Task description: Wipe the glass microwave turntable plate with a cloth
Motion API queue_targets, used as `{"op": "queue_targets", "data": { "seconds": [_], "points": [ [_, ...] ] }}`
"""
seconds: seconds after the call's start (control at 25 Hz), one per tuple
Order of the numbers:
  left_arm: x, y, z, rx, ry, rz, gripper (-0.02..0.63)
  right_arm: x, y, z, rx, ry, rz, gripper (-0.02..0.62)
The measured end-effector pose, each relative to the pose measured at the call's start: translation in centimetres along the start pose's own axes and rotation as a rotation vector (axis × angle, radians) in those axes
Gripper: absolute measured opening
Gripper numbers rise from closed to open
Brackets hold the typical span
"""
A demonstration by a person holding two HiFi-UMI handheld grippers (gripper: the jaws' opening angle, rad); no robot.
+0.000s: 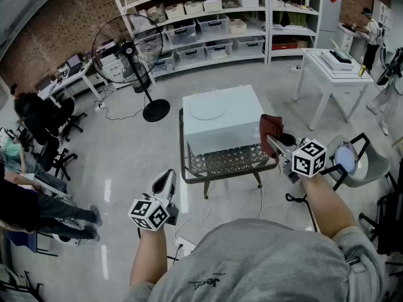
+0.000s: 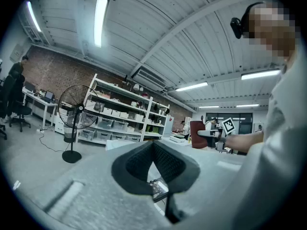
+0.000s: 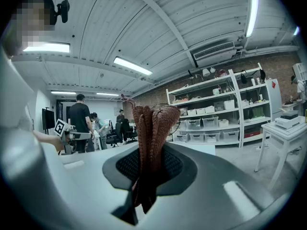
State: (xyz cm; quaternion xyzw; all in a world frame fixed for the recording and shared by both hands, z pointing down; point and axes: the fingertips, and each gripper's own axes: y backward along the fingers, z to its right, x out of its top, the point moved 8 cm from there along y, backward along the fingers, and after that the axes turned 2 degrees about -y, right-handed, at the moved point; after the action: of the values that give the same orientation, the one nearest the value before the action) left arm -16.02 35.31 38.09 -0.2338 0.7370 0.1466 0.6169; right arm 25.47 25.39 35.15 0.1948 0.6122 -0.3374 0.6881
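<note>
Head view showed the right tongs shut on a reddish-brown cloth. The fabric was pinched in a bunch between the pads and stood up past the tips, most likely so that a loose wad was ready to rub with. These tongs hung just off the right edge of the microwave, which sat on a wire stand on the floor. The glass plate lay flat on the microwave's top, toward its far left corner, apparently set there so it could be reached from above. The cloth was near the plate but apart from it, to its right and nearer the person, so by my reading no wiping was under way. The left tongs were closed with nothing between them. They were held low off the stand's near left corner, well apart from the plate, probably in reserve to steady it. The cloth would need to travel across the top, left and away, onto the glass.
</note>
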Motion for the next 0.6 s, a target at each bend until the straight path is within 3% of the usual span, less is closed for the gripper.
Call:
{"op": "queue_targets", "data": {
  "seconds": [0.6],
  "points": [
    [0.4, -2.6, 2.5, -0.017, -0.012, -0.006, -0.002, 0.7, 1.0, 1.4, 0.027, 0.005, -0.013, 0.064]
  ]
}}
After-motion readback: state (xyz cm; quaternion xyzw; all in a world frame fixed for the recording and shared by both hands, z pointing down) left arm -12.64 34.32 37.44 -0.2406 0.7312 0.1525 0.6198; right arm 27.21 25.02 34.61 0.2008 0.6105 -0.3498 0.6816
